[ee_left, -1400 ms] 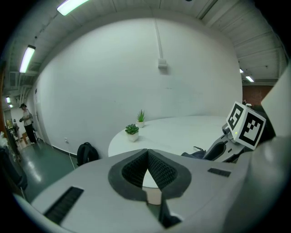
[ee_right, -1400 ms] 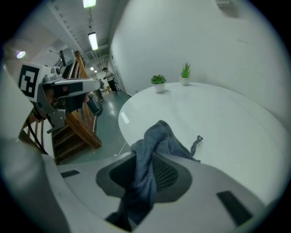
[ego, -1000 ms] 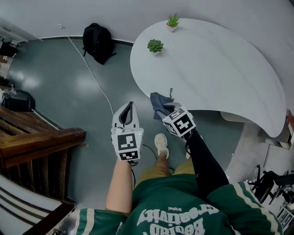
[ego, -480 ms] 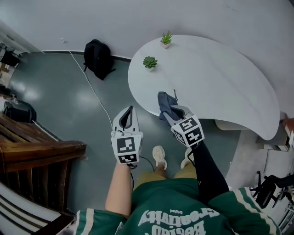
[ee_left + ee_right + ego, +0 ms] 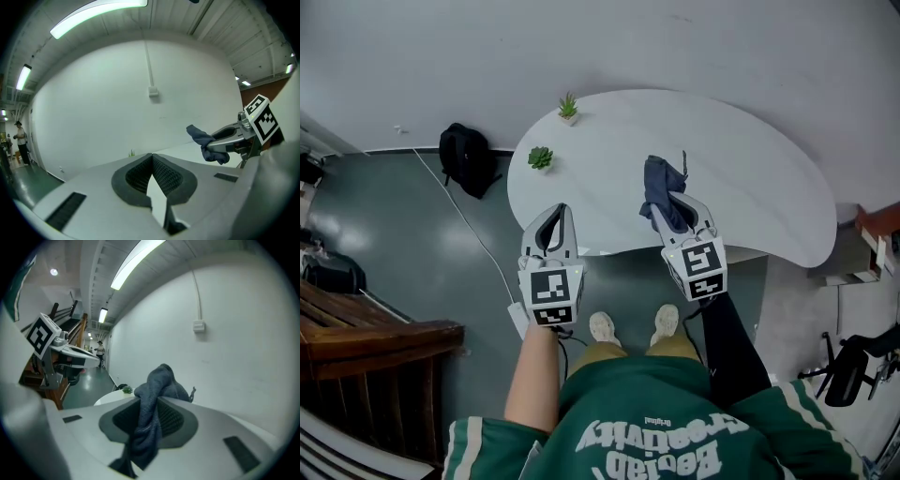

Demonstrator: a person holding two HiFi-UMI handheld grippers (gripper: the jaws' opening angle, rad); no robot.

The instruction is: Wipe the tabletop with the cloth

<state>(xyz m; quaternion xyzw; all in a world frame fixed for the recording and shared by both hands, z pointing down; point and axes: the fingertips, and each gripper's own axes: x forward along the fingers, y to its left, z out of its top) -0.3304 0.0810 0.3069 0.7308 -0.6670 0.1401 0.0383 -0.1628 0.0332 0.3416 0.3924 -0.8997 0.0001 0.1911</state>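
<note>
Right gripper [image 5: 675, 208], fingers clamped on crumpled dark-blue cloth [image 5: 659, 186], now hangs over white curved tabletop [image 5: 750, 178], no longer at its edge; wiping can start. Left gripper [image 5: 555, 225]: fingers together, empty.

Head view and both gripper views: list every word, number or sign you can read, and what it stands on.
Green shirt: white lettering, upside down and too warped to read surely.
Left gripper and right gripper, which holds the cloth: square black-and-white markers only, no words.
Gripper views: no readable text.
</note>
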